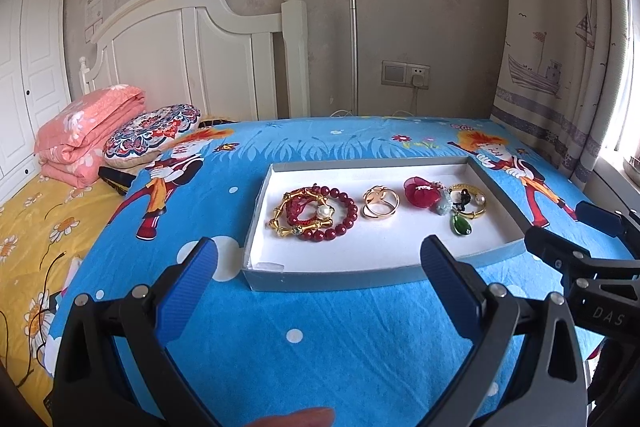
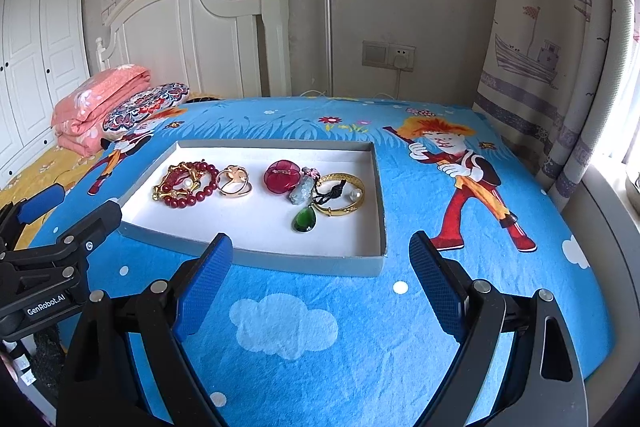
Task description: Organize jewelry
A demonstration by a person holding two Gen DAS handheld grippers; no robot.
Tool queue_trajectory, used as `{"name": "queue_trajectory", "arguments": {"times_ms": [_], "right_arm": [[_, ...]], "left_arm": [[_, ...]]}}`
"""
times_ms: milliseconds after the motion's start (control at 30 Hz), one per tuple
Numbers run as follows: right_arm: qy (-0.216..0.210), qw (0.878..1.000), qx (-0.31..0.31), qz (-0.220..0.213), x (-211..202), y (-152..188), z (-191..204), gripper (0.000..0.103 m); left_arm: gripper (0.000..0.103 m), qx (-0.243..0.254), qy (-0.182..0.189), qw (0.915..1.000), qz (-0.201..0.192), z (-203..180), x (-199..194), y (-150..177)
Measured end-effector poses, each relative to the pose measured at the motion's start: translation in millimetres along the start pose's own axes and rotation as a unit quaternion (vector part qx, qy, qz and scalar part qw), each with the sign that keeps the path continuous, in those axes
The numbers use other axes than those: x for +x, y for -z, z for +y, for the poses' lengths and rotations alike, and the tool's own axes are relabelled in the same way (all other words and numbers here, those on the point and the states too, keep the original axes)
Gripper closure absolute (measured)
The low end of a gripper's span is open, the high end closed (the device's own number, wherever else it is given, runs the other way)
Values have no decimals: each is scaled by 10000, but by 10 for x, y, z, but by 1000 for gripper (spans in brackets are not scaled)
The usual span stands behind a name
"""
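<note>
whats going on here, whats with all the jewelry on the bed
A person is holding a two-finger claw in each hand over a bed with a blue cartoon sheet. Both the left claw and the right claw are open and empty, short of a shallow grey tray. In the tray lie a red bead bracelet, a gold ring, a red flower piece, a green pendant and a gold bangle. Nothing has been picked up yet.

tray (image 1: 496, 253) on bed (image 1: 320, 327) — bracelets (image 1: 316, 213) left, ring (image 1: 379, 207) middle, pendants (image 1: 452, 205) right.
</note>
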State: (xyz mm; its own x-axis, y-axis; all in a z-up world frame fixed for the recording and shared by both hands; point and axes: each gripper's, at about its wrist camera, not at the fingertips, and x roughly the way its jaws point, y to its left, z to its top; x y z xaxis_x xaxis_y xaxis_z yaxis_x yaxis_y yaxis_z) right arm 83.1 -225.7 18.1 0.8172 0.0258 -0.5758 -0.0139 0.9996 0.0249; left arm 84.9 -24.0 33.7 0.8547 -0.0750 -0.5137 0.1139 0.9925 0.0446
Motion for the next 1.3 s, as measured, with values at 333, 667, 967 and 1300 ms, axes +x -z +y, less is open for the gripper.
{"name": "queue_trajectory", "arguments": {"times_ms": [333, 667, 967, 1300], "right_arm": [[-5, 10000, -6, -6, -11, -5, 7, 19], [1, 10000, -28, -7, -30, -12, 33, 19], [-10, 10000, -56, 2, -40, -2, 73, 19], [-16, 10000, -85, 9, -35, 7, 94, 19]], "left_arm": [[5, 57, 49, 10000, 43, -28, -1, 13], [5, 4, 62, 9999, 130, -18, 48, 43], [5, -11, 96, 9998, 186, -13, 74, 56], [5, -11, 100, 9998, 197, -16, 85, 60]]}}
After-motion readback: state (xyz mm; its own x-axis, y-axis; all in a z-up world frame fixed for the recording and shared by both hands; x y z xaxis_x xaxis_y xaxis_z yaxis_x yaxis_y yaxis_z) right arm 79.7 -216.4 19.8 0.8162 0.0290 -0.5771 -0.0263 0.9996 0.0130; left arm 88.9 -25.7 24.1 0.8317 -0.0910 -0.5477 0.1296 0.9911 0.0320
